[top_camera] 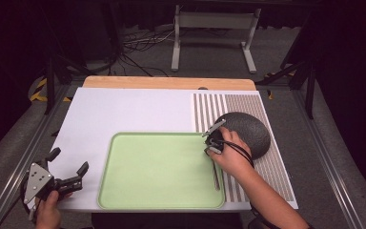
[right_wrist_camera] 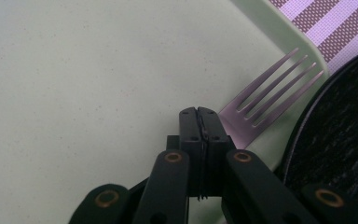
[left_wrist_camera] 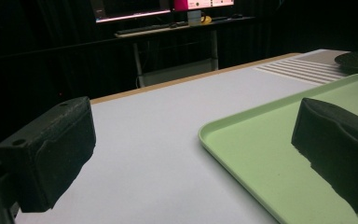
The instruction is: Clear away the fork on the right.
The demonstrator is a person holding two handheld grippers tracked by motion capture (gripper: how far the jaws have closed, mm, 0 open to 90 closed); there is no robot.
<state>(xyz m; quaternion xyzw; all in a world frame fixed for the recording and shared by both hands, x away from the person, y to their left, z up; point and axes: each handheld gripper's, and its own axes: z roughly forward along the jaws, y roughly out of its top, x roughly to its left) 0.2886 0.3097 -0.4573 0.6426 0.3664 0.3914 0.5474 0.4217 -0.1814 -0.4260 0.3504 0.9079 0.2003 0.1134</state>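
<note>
While the white desk (top_camera: 124, 112) is carrying everything, a pale green tray (top_camera: 124, 191) with a raised rim is lying flat at its near middle, and a striped mat (top_camera: 209, 107) is covering the desk's right part. On that mat a dark, speckled round pan (top_camera: 250, 131) is sitting just beside the tray's right edge. At the desk's near left corner the left tool (top_camera: 67, 168) is hanging with its two black jaws spread wide and nothing between them. Over the tray's right edge the right tool (right_wrist_camera: 199, 114) is showing its jaws pressed together, and a silver four-tined fork (right_wrist_camera: 270, 93) is lying just past them, its tines reaching onto the tray's rim beside the pan.
</note>
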